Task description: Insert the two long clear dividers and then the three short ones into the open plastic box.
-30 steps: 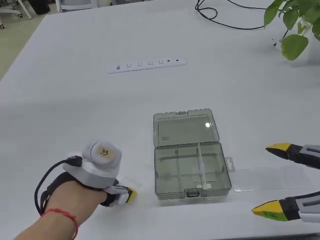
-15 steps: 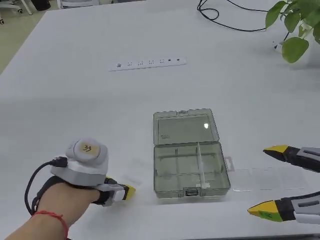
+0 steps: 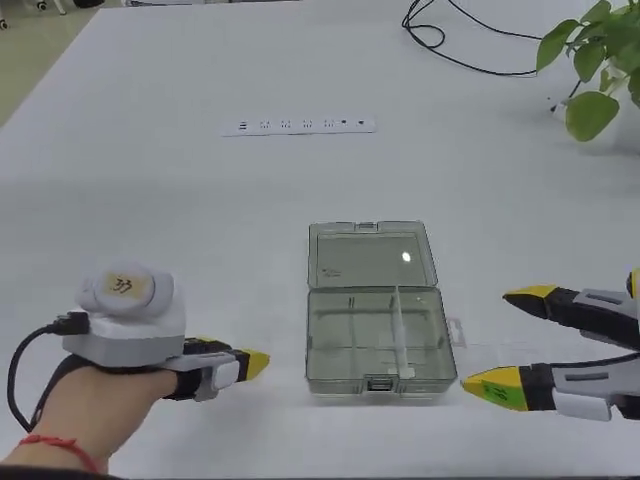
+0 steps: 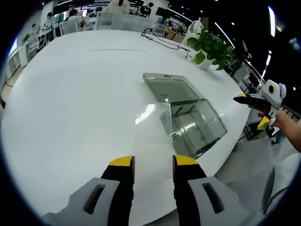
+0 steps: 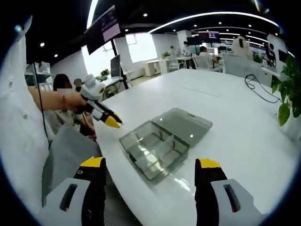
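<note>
The open smoky plastic box [image 3: 345,345] lies near the table's front edge, its lid [image 3: 370,255] laid flat behind it. A clear divider [image 3: 400,335] stands inside, running front to back. My left gripper [image 3: 250,363] hovers left of the box, its jaws a little apart with nothing between them. In the left gripper view a clear divider sheet [image 4: 151,136] lies on the table ahead of the left gripper [image 4: 154,161], beside the box [image 4: 193,127]. My right gripper [image 3: 510,340] is wide open, right of the box, over faint clear pieces [image 3: 487,352]. The right gripper view shows the box [image 5: 153,146].
A white power strip [image 3: 305,125] lies further back on the table. A black cable [image 3: 450,45] and a green plant [image 3: 600,60] sit at the back right. The table's front edge runs just below the grippers. Desks and people fill the room behind.
My left gripper has drawn back to the left, away from the box. My right gripper has moved left, closer to the box's right side, still open.
</note>
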{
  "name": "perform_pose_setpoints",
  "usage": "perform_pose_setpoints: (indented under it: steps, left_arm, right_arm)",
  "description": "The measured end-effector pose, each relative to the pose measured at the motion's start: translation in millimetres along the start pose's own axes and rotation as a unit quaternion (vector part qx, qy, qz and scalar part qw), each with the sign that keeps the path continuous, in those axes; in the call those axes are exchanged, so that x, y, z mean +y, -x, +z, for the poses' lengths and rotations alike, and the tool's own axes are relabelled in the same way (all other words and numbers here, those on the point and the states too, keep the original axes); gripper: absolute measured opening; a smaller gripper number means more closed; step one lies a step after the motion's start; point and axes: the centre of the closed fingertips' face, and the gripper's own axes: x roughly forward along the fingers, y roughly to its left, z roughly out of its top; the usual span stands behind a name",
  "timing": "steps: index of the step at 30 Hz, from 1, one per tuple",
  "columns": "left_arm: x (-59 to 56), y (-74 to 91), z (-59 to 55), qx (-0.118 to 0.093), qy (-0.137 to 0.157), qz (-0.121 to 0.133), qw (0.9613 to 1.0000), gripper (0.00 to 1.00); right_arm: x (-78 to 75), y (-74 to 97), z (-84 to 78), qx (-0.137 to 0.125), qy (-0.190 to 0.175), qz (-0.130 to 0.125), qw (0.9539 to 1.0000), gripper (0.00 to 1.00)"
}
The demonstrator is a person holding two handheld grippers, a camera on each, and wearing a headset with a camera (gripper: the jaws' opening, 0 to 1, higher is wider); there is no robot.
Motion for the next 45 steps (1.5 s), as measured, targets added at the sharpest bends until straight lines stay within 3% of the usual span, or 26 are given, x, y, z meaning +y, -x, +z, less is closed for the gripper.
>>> perform_pose_setpoints:
  steps: [2, 5, 13, 19, 22, 28, 45]
  left_arm:
    - [-6.9, 2.1, 7.1, -0.012, 0.001, -0.009, 0.9999, 0.30]
    - [-18.3, 5.7, 17.3, -0.029, 0.002, -0.024, 0.9993, 0.30]
    - [-53.7, 10.7, 42.8, -0.073, 0.000, -0.075, 0.9945, 0.30]
    - [-81.5, 12.2, 54.7, -0.092, -0.005, -0.110, 0.9896, 0.30]
    - [-90.0, 10.9, 58.4, -0.100, -0.004, -0.124, 0.9873, 0.30]
    - [-110.8, 11.2, 64.9, -0.111, -0.014, -0.150, 0.9823, 0.30]
    - [-137.1, 11.9, 75.1, -0.124, -0.040, -0.181, 0.9747, 0.30]
  right_arm:
    - [3.3, -1.2, 12.5, -0.021, 0.013, 0.003, 0.9997, 0.76]
    - [8.8, -3.5, 20.1, -0.018, -0.004, 0.004, 0.9998, 0.74]
    - [24.2, -11.2, 50.9, -0.050, -0.022, -0.005, 0.9985, 0.69]
    - [32.6, -16.6, 73.5, -0.082, -0.055, -0.010, 0.9951, 0.55]
    - [35.2, -20.0, 80.0, -0.090, -0.076, -0.014, 0.9929, 0.44]
    - [38.1, -26.6, 84.1, -0.095, -0.100, -0.018, 0.9902, 0.31]
    - [41.4, -38.9, 84.5, -0.097, -0.149, -0.031, 0.9835, 0.14]
